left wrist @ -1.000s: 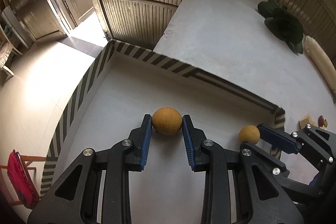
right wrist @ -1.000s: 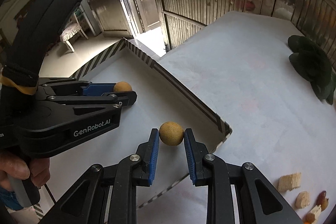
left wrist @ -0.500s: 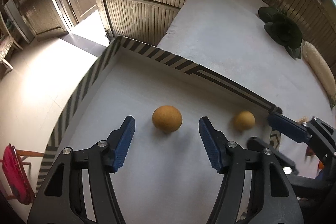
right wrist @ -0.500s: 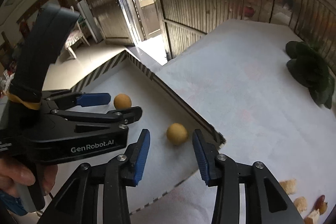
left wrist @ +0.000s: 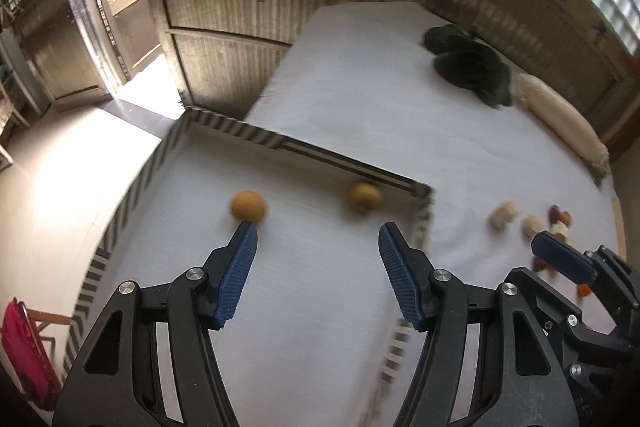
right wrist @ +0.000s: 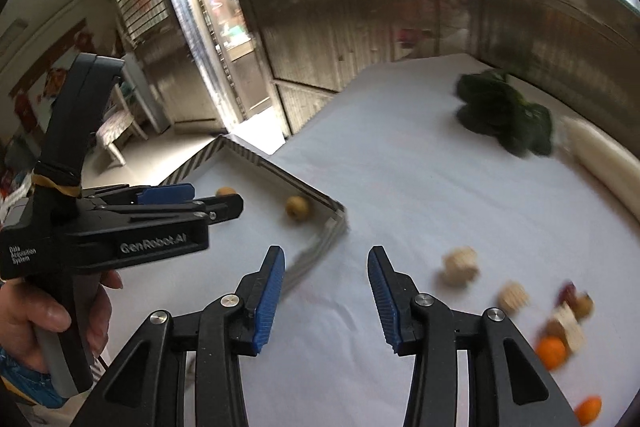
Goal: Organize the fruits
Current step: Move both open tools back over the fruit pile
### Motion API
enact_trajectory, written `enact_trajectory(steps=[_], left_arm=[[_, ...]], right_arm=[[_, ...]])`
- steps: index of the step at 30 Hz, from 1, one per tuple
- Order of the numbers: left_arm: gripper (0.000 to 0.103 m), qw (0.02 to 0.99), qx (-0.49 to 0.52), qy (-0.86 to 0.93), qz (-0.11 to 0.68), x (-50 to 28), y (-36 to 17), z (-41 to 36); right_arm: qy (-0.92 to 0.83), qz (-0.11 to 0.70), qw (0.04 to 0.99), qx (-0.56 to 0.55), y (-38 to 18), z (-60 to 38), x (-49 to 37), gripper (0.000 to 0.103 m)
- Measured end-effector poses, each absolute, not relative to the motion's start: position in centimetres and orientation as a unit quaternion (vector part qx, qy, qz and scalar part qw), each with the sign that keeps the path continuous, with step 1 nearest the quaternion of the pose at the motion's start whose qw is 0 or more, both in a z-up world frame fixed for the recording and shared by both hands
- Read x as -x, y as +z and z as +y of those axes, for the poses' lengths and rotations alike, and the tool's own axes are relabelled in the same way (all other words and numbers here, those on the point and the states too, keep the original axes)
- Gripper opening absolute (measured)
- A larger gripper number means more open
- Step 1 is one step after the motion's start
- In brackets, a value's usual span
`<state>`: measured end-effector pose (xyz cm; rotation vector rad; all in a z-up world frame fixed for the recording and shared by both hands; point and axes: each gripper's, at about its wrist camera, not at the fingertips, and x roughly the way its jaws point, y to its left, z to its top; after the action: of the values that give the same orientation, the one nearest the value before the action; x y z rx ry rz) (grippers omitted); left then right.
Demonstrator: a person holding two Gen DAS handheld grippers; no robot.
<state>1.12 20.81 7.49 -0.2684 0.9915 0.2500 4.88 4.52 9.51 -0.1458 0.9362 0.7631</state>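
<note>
Both jaws stand spread with nothing between them. From the left wrist, the left gripper [left wrist: 318, 233] hangs over the striped-rim tray [left wrist: 344, 163], where two round brown fruits [left wrist: 248, 205] lie well apart, one near the left fingertip, the other [left wrist: 363, 197] by the far corner; being round, they point no way. Past the rim, small pale pieces [left wrist: 505, 215] sit on the white table [left wrist: 360, 75], with dark greens [left wrist: 468, 71] far back. From the right wrist, the right gripper [right wrist: 326, 255] hovers over bare cloth outside the tray corner; a hand [right wrist: 52, 319] holds the left tool. Blurred, perhaps two oranges [right wrist: 551, 350] lie lower right.
</note>
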Motion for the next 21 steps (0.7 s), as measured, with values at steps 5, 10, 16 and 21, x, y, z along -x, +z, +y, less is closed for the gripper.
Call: enact_trajectory(steps=[5,10,16,21], left_arm=[[0.064,0.868,0.116,0.092,0.473,-1.1,8.1,17.5],[0.064,0.871,0.109,0.060,0.475,-1.1,8.4,14.3],[0.064,0.869,0.094,0.023,0.485,-2.0,8.0,10.0],[0.064,0.865,0.079,-0.006,0.495,-2.7,7.4,6.8]], right_arm=[[0.319,0.444,0.836,0.050,9.5,0.5,-3.9,0.042],[0.280,0.450,0.847,0.041,9.6,-4.0,-2.7,0.042],[0.238,0.459,0.856,0.029,9.5,-9.0,-2.0,0.042],[0.209,0.466,0.859,0.020,9.1,-12.8,-1.4,0.042]])
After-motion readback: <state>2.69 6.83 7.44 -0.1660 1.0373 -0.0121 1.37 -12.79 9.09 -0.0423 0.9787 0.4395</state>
